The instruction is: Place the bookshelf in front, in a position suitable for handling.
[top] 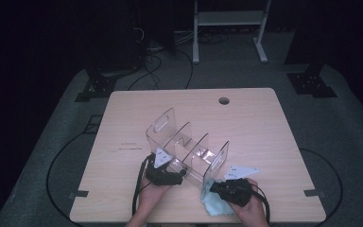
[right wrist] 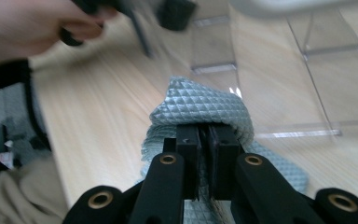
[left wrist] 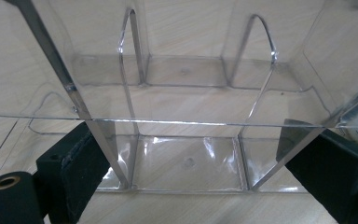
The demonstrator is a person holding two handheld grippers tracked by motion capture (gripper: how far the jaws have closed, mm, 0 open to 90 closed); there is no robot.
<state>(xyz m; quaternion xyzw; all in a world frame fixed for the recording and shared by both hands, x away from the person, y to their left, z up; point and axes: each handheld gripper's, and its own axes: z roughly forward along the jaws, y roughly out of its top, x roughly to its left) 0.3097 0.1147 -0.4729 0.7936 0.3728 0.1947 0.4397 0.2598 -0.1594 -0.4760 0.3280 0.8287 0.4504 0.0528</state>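
Observation:
A clear acrylic organizer (top: 189, 146) with several upright dividers lies in the middle of the wooden table (top: 264, 132). My left gripper (top: 180, 173) is at its near side. In the left gripper view, the gripper (left wrist: 191, 140) is open and its black jaws stand wide apart on either side of one compartment of the organizer (left wrist: 186, 163). My right gripper (top: 217, 188) is near the table's front edge, shut on a light blue textured cloth (top: 212, 207). Its jaws (right wrist: 208, 135) pinch a raised fold of the cloth (right wrist: 200, 102), with the organizer (right wrist: 317, 70) beyond it.
A round cable hole (top: 224, 100) lies in the table's far side. Black cables (top: 56, 165) run over the grey floor around the table, and a white stand (top: 229, 19) is at the back. The hand holding the left gripper (right wrist: 28, 28) is at upper left, blurred.

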